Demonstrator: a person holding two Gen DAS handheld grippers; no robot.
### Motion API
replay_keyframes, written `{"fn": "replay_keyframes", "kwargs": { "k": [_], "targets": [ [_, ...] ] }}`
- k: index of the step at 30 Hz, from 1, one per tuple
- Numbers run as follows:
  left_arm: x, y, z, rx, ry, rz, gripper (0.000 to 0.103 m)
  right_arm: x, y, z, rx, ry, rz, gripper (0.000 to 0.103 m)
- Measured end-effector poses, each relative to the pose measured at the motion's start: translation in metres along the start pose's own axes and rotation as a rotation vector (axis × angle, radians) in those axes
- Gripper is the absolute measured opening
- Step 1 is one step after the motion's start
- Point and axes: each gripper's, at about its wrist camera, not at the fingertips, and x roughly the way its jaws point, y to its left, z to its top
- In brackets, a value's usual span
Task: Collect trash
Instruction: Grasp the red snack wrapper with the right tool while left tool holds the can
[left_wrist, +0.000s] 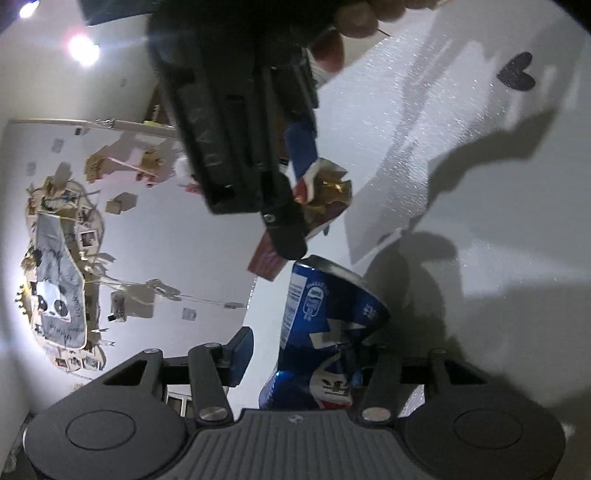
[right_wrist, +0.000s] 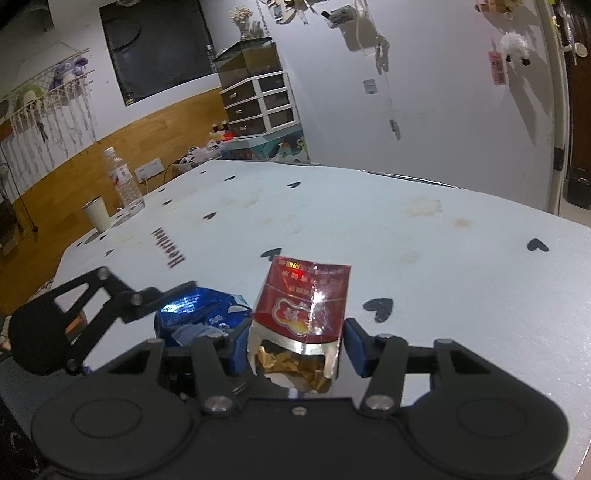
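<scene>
Your right gripper (right_wrist: 295, 343) is pinching a torn red cigarette pack (right_wrist: 304, 306), with one blue pad on each side of it. The pack stands upright between the jaws, its ripped lower end showing crumpled gold foil (right_wrist: 291, 363). In the left wrist view the same pack (left_wrist: 321, 195) hangs from your right gripper (left_wrist: 284, 236) above the near end of the can.

Your left gripper (left_wrist: 306, 354) has its jaws spread, and no earlier picture shows how they got there. A crushed blue can (left_wrist: 325, 317) lies between them on the pale desk (left_wrist: 461, 184). Its left side sits clear of the left pad (left_wrist: 242, 350). The right pad is hidden behind the can, so you cannot tell whether it touches. In the right wrist view the can (right_wrist: 199, 317) lies on the desk just left of the pack, with your left gripper's linkage (right_wrist: 110, 295) reaching over it from the left.

The desk (right_wrist: 406, 229) is light blue with black heart marks (right_wrist: 378, 308) and a few stains. At its far left corner stand a clear plastic bottle (right_wrist: 123, 181) and a white cup (right_wrist: 96, 214), well apart from the trash.
</scene>
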Motion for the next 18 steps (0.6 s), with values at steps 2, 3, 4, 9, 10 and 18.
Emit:
{"fn": "replay_keyframes", "kwargs": {
  "k": [2, 3, 4, 9, 10, 18],
  "targets": [
    [0.000, -0.001, 0.002, -0.014, 0.011, -0.025, 0.043, -0.001, 0.001, -0.001, 0.000, -0.002, 0.000, 0.053],
    [0.002, 0.001, 0.003, -0.024, 0.015, -0.027, 0.035, -0.003, 0.001, -0.002, 0.004, -0.002, 0.000, 0.053],
    [0.003, 0.002, 0.006, -0.037, 0.020, -0.024, 0.035, -0.004, 0.001, -0.003, 0.007, -0.004, -0.003, 0.053],
    [-0.002, 0.001, 0.011, -0.119, 0.026, 0.008, 0.035, -0.012, -0.001, -0.009, 0.030, -0.010, -0.014, 0.053],
    [-0.005, 0.001, 0.012, -0.154, 0.022, 0.013, 0.035, -0.015, -0.001, -0.009, 0.031, -0.011, -0.020, 0.053],
    [-0.020, 0.025, 0.018, -0.444, 0.023, -0.006, 0.034, -0.049, 0.000, -0.010, 0.022, -0.039, -0.076, 0.052]
  ]
}}
